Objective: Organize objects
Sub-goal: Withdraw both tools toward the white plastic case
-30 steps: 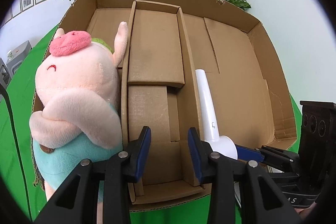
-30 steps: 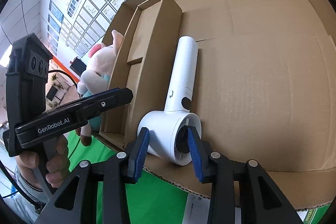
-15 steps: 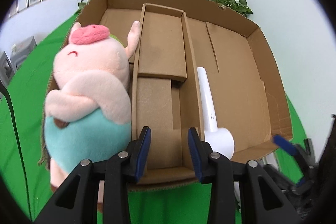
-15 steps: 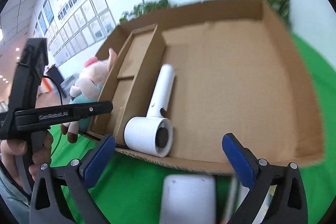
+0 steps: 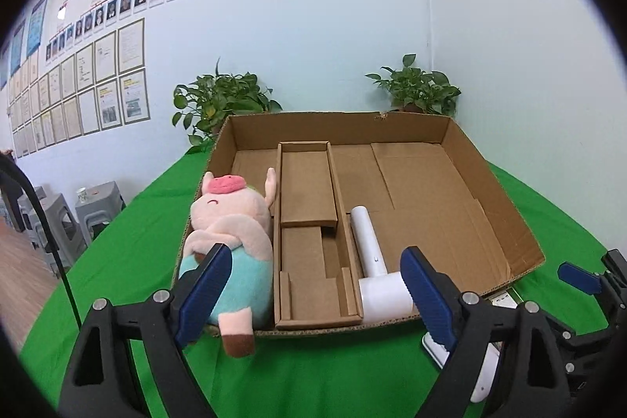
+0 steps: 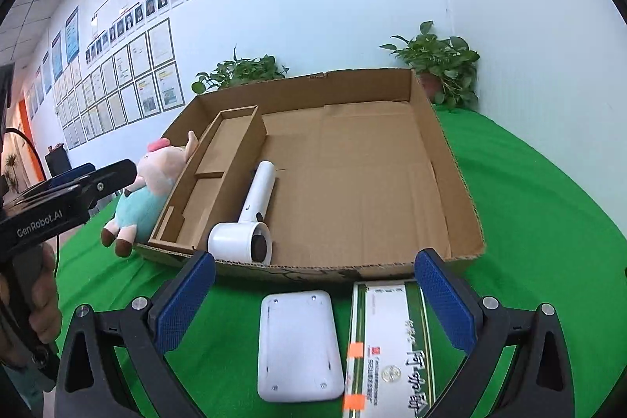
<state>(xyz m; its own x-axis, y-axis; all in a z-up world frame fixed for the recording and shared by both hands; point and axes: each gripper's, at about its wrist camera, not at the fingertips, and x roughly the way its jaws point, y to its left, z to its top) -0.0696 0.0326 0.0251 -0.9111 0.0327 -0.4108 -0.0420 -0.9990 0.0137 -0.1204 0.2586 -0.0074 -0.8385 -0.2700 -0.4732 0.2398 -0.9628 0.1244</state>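
Note:
A shallow cardboard box (image 5: 490, 183) (image 6: 450, 159) lies on the green table. A pink plush pig (image 5: 231, 234) (image 6: 153, 183) lies in its left compartment, feet over the near rim. A white hair dryer (image 5: 376, 273) (image 6: 250, 218) lies in the main compartment beside the inner cardboard divider (image 5: 309, 222). A white flat device (image 6: 298, 343) and a green-and-white carton (image 6: 392, 351) lie on the cloth in front of the box. My left gripper (image 5: 313, 292) is open and empty, back from the box. My right gripper (image 6: 313, 304) is open and empty above the white device and the carton.
Two potted plants (image 5: 219, 104) (image 5: 419, 93) stand behind the box against the wall. Grey stools (image 5: 98, 206) stand off the table's left side. The right gripper shows at the right edge of the left wrist view (image 5: 588, 285).
Both grippers have pulled back and up from the box and opened wide. The right gripper let go of the hair dryer, which now lies in the box.

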